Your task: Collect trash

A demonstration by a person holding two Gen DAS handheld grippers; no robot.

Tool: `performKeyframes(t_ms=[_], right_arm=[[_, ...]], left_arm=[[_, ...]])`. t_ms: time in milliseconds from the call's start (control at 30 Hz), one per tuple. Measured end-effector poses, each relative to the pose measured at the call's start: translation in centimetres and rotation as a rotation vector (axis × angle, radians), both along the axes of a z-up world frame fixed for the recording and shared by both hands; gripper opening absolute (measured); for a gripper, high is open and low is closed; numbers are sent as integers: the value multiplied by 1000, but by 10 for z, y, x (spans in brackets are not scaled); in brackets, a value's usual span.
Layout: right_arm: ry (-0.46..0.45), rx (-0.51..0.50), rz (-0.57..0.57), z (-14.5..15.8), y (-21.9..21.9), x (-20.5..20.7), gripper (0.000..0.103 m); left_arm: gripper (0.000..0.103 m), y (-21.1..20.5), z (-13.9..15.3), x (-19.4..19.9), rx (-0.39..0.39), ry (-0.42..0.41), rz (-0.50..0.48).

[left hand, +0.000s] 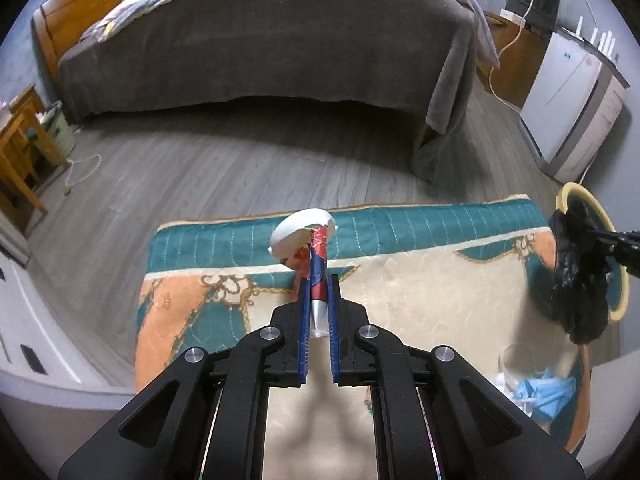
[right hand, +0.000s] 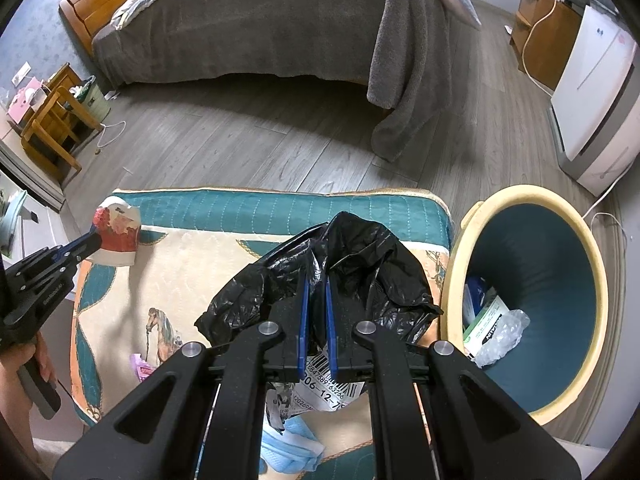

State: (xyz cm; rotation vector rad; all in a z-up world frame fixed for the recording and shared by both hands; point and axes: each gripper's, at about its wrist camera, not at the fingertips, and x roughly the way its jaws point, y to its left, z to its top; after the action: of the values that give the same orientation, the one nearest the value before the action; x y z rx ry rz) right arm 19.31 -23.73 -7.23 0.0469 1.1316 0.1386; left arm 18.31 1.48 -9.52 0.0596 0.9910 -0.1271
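Note:
My left gripper (left hand: 319,280) is shut on a crushed paper cup (left hand: 314,248), red and blue printed with a white rim, held up above the patterned mat (left hand: 420,300). The right wrist view shows the same cup (right hand: 118,232) in the left gripper (right hand: 96,240) at the left. My right gripper (right hand: 316,276) is shut on a crumpled black plastic bag (right hand: 360,264), lifted over the mat (right hand: 200,256). In the left wrist view the bag (left hand: 576,280) hangs at the right edge. A cream-rimmed bin (right hand: 532,296) with a teal inside stands right of the mat and holds some packaging.
A blue face mask (right hand: 288,444) and a barcoded label (right hand: 332,388) lie on the mat beneath my right gripper, with a pink scrap (right hand: 140,366) to the left. A bed with a grey cover (left hand: 260,48) stands beyond the wooden floor. A white appliance (right hand: 596,92) sits at the right.

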Motion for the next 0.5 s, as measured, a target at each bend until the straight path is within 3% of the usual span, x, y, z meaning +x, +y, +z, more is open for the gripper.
performKeyframes(t_ms=[500], right_arm=[[-130,14,-101,50,-57,-22,7]], left_arm=[[8,-72,47,-16,-59,-110,-133]])
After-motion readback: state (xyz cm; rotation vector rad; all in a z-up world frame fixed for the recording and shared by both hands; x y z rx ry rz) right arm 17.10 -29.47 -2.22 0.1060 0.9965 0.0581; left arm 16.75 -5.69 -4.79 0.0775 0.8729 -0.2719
